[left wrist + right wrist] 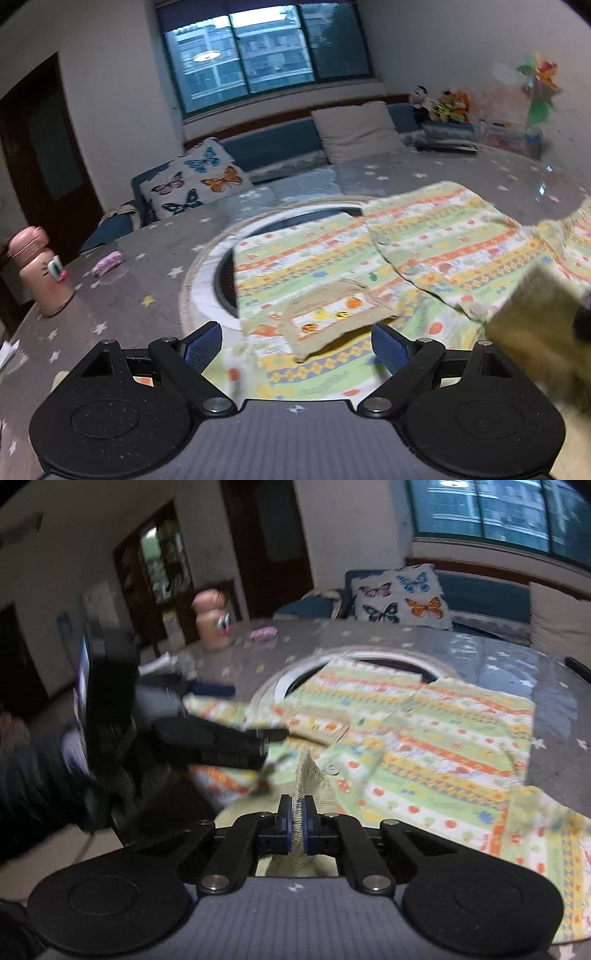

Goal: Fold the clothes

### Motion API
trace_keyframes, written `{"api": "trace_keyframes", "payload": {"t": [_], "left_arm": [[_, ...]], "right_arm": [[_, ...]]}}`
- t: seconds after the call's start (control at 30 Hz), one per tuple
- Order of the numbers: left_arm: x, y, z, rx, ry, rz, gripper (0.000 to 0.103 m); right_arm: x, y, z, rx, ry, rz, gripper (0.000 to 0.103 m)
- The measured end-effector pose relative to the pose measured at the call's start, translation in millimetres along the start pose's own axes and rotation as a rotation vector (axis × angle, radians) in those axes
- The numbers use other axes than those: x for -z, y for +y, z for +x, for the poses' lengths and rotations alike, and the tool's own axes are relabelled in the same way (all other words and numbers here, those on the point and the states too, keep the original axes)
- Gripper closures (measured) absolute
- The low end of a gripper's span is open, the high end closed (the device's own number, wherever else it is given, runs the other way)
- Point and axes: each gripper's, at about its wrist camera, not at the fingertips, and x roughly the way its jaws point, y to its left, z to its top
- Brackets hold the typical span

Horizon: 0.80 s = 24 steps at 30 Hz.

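A child's shirt [332,266] with green, yellow and orange stripes and a small beige-edged chest pocket [332,317] lies spread on the table, partly over a round hole. My left gripper [297,341] is open, its blue pads either side of the pocket, just above the cloth. My right gripper [297,812] is shut on the shirt's ribbed beige edge [308,775] and lifts it off the table; the shirt [424,738] spreads out beyond it. The left gripper [236,738] shows blurred at the left of the right wrist view.
The table has a grey star-print cover [110,295] and a round white-rimmed opening [207,280]. A pink bottle [40,273] and a small pink object [107,263] stand at the left. A butterfly cushion [192,177] and a sofa lie beyond the table.
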Motion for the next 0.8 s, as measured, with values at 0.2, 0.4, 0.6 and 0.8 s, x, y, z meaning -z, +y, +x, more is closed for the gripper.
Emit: {"api": "trace_keyframes", "payload": {"t": [0.2,0.4,0.6,0.8], "left_arm": [[7,-24,4,0.029,-0.003,0.113,0.014],[17,-40,-10,0.089,-0.05,0.204,0.013],[25,-39,-21,0.125,-0.08,0.207,0.012],[32,-27,-34,0.151,-0.097,0.177,0.012]], "right_arm": [[-4,-11,-9,-0.026,-0.029,0.055,0.101],[-3,-8,-2,-0.047,-0.012,0.042,0.101],[-6,-8,0,-0.1,-0.005,0.066,0.098],[-16,-12,14,-0.032,-0.034,0.041,0.095]]}}
